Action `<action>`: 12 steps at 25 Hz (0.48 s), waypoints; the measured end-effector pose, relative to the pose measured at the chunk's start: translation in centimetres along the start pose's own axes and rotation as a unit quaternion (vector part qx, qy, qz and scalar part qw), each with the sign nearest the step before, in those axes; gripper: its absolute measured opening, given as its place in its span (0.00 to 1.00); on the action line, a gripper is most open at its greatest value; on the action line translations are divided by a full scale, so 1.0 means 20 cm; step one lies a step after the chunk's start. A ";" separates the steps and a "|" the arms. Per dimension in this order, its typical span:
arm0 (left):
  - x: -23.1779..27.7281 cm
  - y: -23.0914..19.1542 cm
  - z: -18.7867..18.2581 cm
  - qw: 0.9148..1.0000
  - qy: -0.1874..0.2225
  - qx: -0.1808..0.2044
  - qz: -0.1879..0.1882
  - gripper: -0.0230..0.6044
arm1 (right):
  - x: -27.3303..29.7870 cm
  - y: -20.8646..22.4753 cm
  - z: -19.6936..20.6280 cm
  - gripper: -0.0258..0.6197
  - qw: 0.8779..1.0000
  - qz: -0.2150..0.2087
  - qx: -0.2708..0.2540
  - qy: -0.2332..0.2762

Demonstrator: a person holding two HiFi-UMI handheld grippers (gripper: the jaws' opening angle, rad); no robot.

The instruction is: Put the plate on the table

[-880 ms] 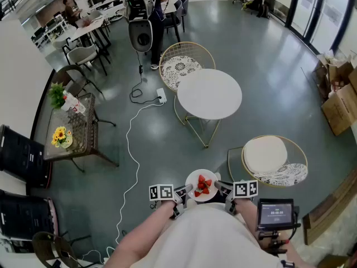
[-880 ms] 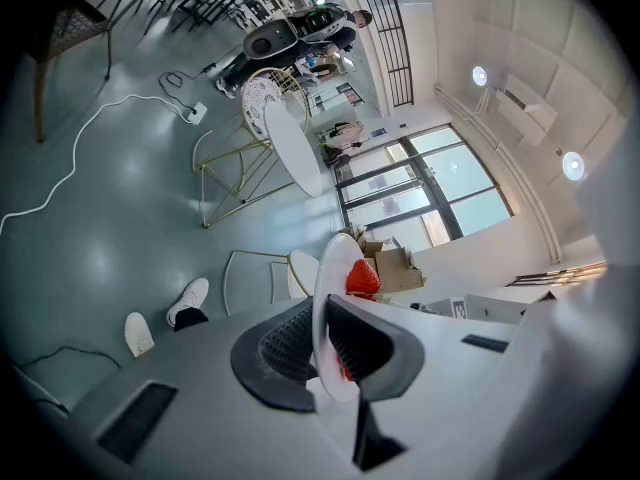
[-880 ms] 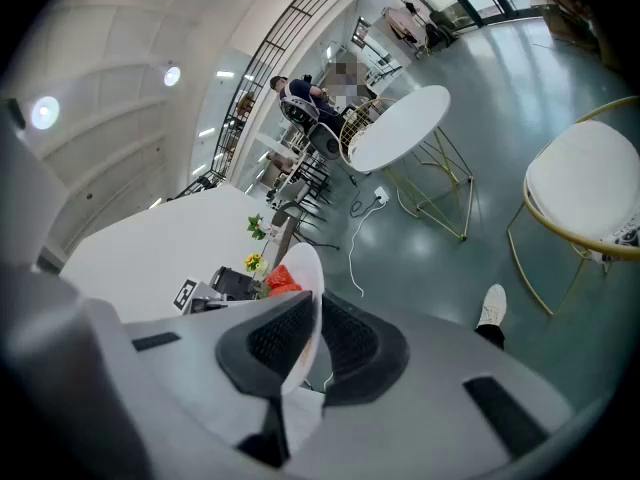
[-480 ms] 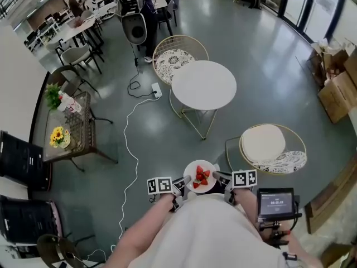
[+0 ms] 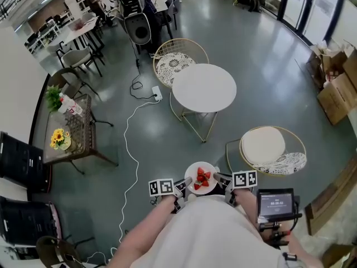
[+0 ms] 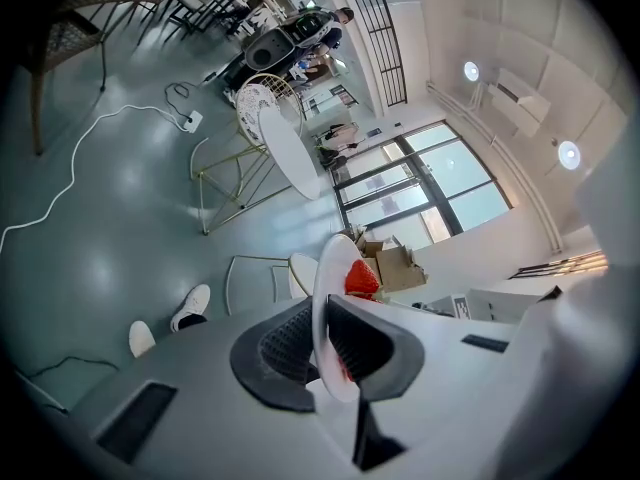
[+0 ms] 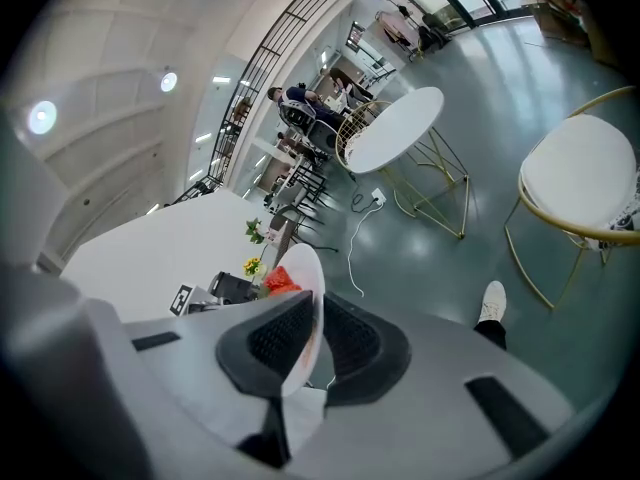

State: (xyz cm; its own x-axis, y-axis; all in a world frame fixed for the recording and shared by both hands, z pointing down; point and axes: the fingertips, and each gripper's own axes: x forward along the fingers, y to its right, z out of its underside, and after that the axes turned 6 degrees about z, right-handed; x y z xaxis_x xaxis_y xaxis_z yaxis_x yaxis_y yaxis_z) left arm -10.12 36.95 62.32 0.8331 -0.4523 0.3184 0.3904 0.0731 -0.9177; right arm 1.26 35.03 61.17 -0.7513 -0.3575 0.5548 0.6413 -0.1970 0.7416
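Note:
A white plate (image 5: 193, 171) with red strawberries (image 5: 202, 181) on it hangs in front of the person's body, above the grey floor. My left gripper (image 5: 187, 185) is shut on its left rim, and my right gripper (image 5: 218, 180) is shut on its right rim. In the left gripper view the plate (image 6: 322, 298) stands edge-on between the dark pads, a strawberry (image 6: 362, 279) behind it. The right gripper view shows the same plate (image 7: 305, 298) pinched between that gripper's pads. The round white table (image 5: 204, 87) stands ahead, some way beyond the plate.
Two gold wire chairs flank the table, one behind it (image 5: 173, 61) and one with a white cushion at right (image 5: 270, 147). A white cable (image 5: 129, 149) trails over the floor at left. A dark side table with flowers (image 5: 72, 128) sits further left. Cardboard boxes (image 5: 337, 94) lie far right.
The view has shifted a little: the round table and chairs sit slightly nearer than 0.9 s ago. Both grippers keep their hold on the plate.

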 end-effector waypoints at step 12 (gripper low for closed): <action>-0.03 0.00 0.02 1.000 0.005 0.009 -0.007 0.07 | 0.01 -0.02 0.04 0.08 1.000 0.010 0.000 -0.018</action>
State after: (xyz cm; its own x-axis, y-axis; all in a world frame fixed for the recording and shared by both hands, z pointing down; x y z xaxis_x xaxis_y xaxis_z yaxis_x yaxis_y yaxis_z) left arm -10.53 37.63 62.19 0.8234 -0.4625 0.3288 0.4095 0.0830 -0.9085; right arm 0.79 35.68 61.26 -0.7427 -0.3292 0.5831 0.6571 -0.1906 0.7293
